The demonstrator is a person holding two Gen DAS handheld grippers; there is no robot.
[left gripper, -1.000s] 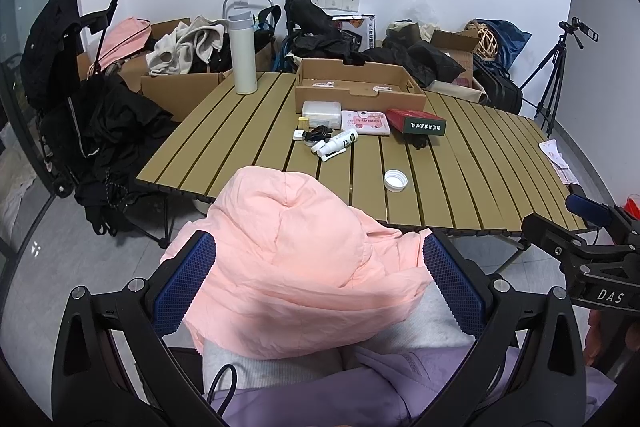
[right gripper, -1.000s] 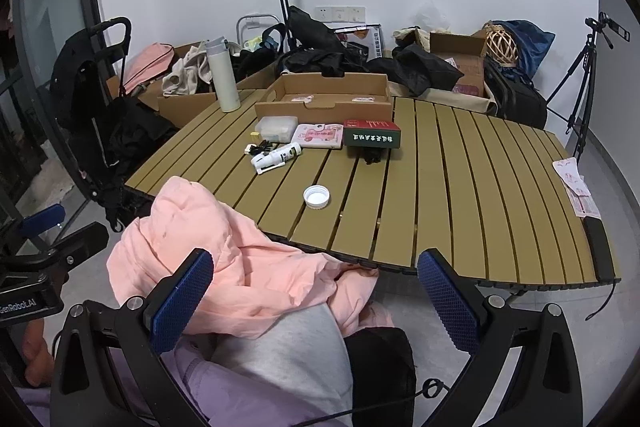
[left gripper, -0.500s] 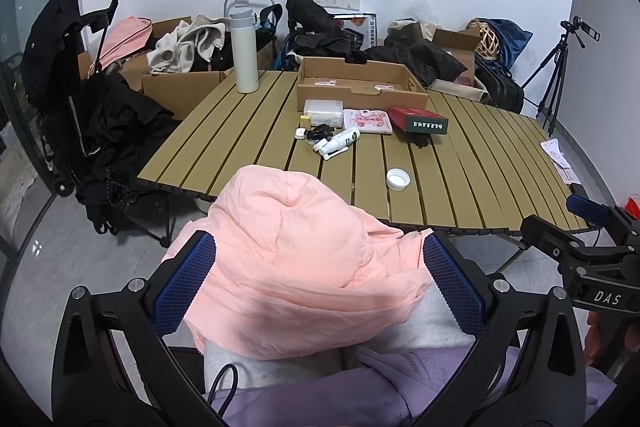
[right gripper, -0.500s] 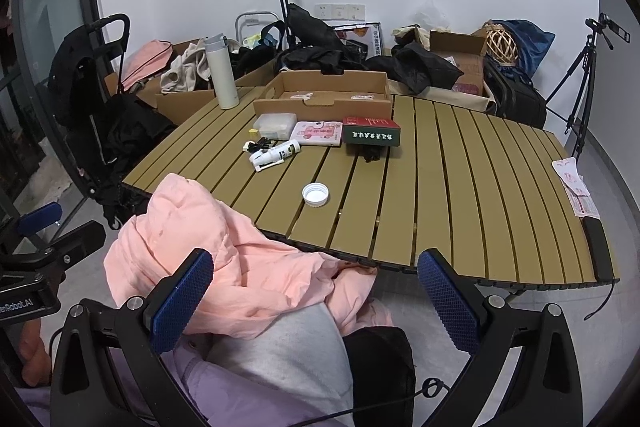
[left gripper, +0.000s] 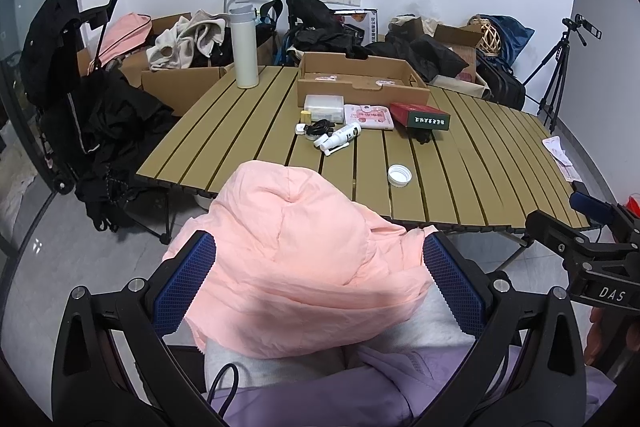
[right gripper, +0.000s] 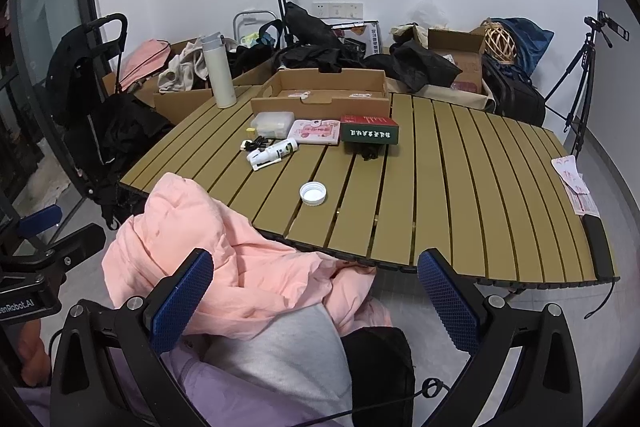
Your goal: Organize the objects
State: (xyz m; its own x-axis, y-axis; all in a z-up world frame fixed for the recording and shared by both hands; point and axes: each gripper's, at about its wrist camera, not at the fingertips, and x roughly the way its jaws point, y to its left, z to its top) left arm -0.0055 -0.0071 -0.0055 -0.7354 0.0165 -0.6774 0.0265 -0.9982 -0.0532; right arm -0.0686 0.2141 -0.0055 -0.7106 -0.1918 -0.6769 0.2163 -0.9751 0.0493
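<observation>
A slatted tan table (left gripper: pixel 460 163) (right gripper: pixel 460 187) holds an open cardboard box (left gripper: pixel 360 81) (right gripper: pixel 326 93), a clear plastic case (left gripper: pixel 324 105) (right gripper: pixel 274 121), a pink packet (left gripper: pixel 370 116) (right gripper: pixel 318 131), a red and green box (left gripper: pixel 420 115) (right gripper: pixel 369 133), a white bottle (left gripper: pixel 340 137) (right gripper: pixel 272 151), a black cable (left gripper: pixel 320 126), a white lid (left gripper: pixel 399 175) (right gripper: pixel 313 193) and a white flask (left gripper: pixel 245 47) (right gripper: pixel 218 71). My left gripper (left gripper: pixel 320 283) is open over a pink jacket (left gripper: pixel 304 259) (right gripper: pixel 224 267), well short of the table. My right gripper (right gripper: pixel 316 297) is open and empty.
Grey and lilac clothes (right gripper: pixel 280 355) lie under the jacket. Cardboard boxes with clothes (left gripper: pixel 180 67), a black stroller (left gripper: pixel 68 67), bags (right gripper: pixel 516 95) and a tripod (left gripper: pixel 560 67) ring the table. Papers (right gripper: pixel 576 187) and a black bar (right gripper: pixel 598 247) lie at its right edge.
Both views have risen and drawn back slightly from the table. Both grippers stay open; nothing on the table has moved.
</observation>
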